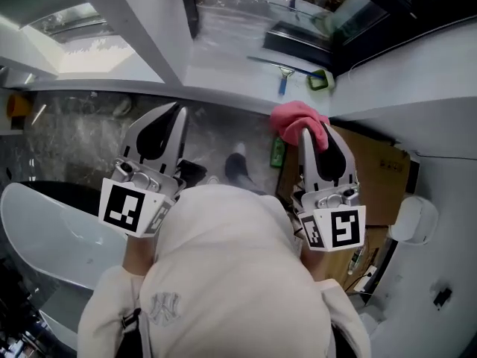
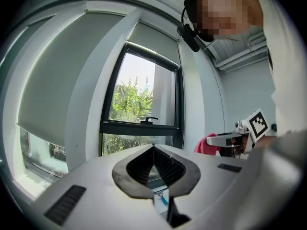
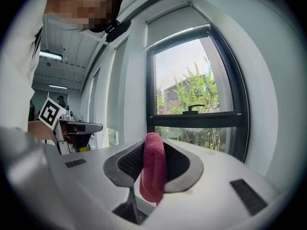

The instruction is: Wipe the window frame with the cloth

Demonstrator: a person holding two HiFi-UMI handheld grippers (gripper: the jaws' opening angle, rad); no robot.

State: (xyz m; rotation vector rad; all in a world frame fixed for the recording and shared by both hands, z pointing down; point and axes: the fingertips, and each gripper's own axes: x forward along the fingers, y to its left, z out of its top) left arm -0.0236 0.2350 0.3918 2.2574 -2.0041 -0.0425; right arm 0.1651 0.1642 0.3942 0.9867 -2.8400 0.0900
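A person (image 1: 223,267) in a cream top, seen from above, holds a tool in each hand in front of a window. The right tool (image 1: 306,131) is clamped on a pink cloth (image 1: 294,119), which bunches up past the jaw tips. In the right gripper view a fold of the cloth hangs down between the jaws. The cloth is in the air, apart from the dark window frame (image 3: 196,116), which stands ahead. The frame has a handle (image 3: 195,108) on its crossbar, and green trees (image 3: 194,92) show through the glass. The left tool (image 1: 177,114) is off to the left, its jaws closed tip to tip with nothing between them. A squeegee (image 1: 283,80) with a blue handle lies on the white sill (image 1: 223,66).
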